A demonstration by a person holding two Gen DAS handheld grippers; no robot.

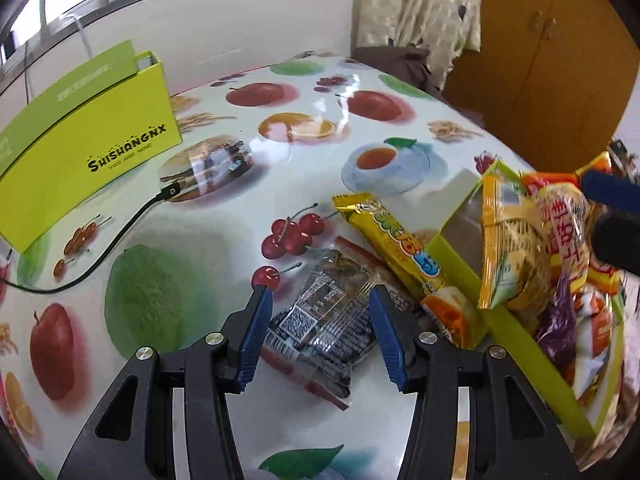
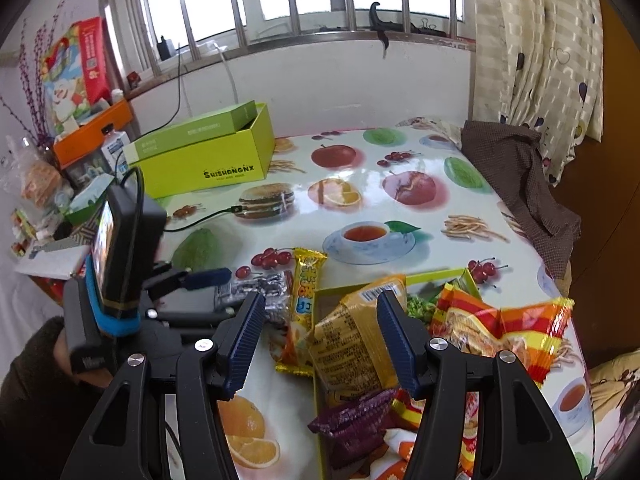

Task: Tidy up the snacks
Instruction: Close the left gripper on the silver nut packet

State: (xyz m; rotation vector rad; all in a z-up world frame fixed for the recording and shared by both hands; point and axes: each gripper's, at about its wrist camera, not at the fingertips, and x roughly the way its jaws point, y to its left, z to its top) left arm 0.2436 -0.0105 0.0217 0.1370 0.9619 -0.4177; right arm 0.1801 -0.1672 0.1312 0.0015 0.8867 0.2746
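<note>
Left tool [image 1: 320,320] wide, straddling the black-printed snack packet [image 1: 320,312] on the counter [image 1: 224,248]; right tool [image 2: 320,340] wide above the yellow packet [image 2: 348,344] in the green box lid [image 2: 436,274] at 3 o'clock.

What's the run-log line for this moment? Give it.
left tool: open over dark packet | right tool: over green tray, grip unclear

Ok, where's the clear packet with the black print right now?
The clear packet lies flat on the table between the left tool's open fingers, left of the long yellow bar and the green tray.
</note>
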